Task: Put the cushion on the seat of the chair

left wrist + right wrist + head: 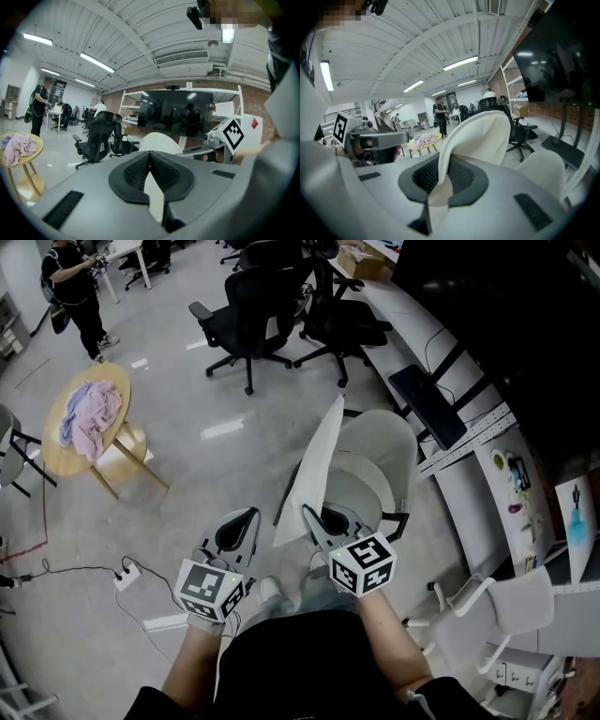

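A white cushion hangs upright and edge-on between my two grippers, just in front of the white chair with its curved back and pale seat. My left gripper is shut on the cushion's lower left edge; in the left gripper view a white strip of the cushion is pinched between the black pads. My right gripper is shut on the cushion too, and in the right gripper view the cushion curls up out of the jaws. The chair shows to the right there.
Black office chairs stand beyond the white chair. A round wooden table with a pink cloth is at the left, and a power strip lies on the floor. A long white desk runs along the right, another white chair beside it. A person stands far back.
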A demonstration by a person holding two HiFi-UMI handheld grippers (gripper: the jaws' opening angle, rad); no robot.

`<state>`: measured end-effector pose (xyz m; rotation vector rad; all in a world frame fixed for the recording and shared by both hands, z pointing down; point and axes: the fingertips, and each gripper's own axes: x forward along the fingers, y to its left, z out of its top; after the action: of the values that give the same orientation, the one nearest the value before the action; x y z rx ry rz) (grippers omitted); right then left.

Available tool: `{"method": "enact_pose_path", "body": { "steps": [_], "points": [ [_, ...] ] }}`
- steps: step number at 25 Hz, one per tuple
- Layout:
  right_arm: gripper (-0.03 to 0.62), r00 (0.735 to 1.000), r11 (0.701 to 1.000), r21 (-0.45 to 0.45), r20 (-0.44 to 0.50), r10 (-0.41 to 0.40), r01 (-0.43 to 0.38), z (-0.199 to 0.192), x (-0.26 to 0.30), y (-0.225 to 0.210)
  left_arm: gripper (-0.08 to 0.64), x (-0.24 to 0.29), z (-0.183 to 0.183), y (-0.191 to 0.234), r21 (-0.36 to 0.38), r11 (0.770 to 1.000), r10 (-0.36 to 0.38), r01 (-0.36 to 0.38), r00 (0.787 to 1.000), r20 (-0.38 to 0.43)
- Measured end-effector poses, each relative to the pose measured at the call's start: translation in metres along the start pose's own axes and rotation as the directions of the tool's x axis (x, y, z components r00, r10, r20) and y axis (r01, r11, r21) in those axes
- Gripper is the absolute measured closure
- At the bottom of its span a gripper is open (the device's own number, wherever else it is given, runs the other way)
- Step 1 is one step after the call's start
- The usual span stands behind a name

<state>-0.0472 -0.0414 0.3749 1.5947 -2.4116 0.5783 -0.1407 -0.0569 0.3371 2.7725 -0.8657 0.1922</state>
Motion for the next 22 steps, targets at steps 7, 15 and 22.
{"method": "enact_pose_path", "body": {
  "steps": [7, 15, 22],
  "points": [
    [0.552, 0.998, 0.998, 0.060, -0.057, -0.004, 0.007, -0.027, -0.001, -0.036, 0.548, 0.035, -0.014, -0.010, -0.007, 1.000, -0.017, 0.017, 0.998, -0.055],
    [0.552, 0.994, 0.989, 0.143, -0.111, -0.017, 0.033, -0.062, 0.000, -0.083, 0.548, 0.081, -0.033, -0.023, -0.017, 0.999, -0.048, 0.046, 0.992, -0.119],
    [0.552, 0.990, 0.968, 0.246, -0.141, -0.008, 0.042, -0.097, 0.012, -0.119, 0.548, 0.103, -0.058, -0.023, -0.020, 0.999, -0.034, 0.031, 0.981, -0.189]
  ]
}}
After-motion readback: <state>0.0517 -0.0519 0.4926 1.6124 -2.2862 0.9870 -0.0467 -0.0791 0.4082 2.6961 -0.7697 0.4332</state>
